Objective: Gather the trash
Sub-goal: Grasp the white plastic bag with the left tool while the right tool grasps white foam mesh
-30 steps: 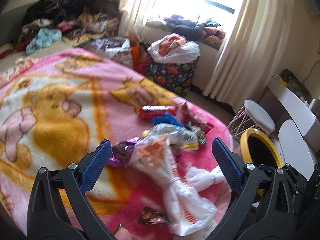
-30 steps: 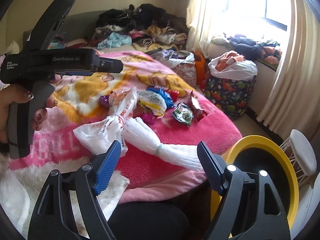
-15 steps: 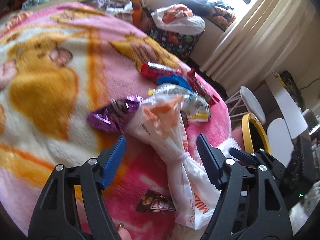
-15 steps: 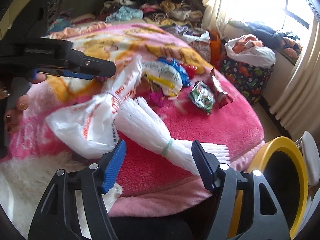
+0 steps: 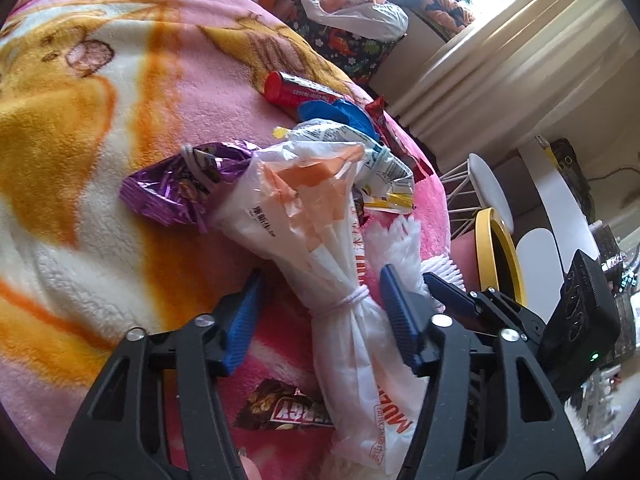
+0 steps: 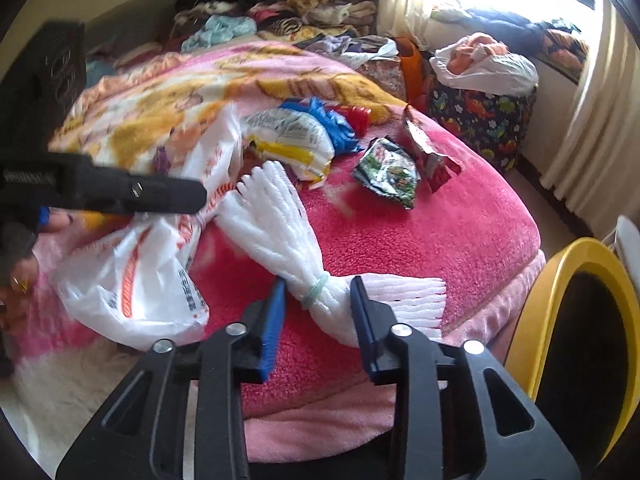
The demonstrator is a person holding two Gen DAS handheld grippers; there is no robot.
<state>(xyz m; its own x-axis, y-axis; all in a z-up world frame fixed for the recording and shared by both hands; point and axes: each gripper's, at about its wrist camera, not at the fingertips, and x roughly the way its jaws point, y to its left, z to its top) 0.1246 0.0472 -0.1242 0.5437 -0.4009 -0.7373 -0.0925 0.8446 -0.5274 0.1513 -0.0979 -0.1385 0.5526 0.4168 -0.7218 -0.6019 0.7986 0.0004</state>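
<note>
A tied white plastic bag (image 5: 340, 264) with orange print lies on the pink blanket (image 5: 80, 160); it also shows in the right wrist view (image 6: 132, 280). My left gripper (image 5: 320, 312) is open with its jaws on either side of the bag's knot. A white foam net (image 6: 288, 236), bound by a green band, lies beside it. My right gripper (image 6: 318, 312) is open around the net's banded waist. Wrappers lie beyond: purple (image 5: 176, 188), red tube (image 5: 296, 92), blue (image 5: 340, 114), green (image 6: 388, 172), brown candy bar (image 5: 280, 408).
A yellow-rimmed bin (image 6: 576, 320) stands at the bed's right corner, also in the left wrist view (image 5: 496, 252). A dinosaur-print basket (image 6: 476, 120) topped with a bag of clothes stands by the curtain (image 6: 592, 128). Clothes (image 6: 280, 4) are piled at the bed's far end.
Both grippers have moved down and forward onto the bed. The left jaws have narrowed around the plastic bag's knot, the right jaws around the foam net's band.
</note>
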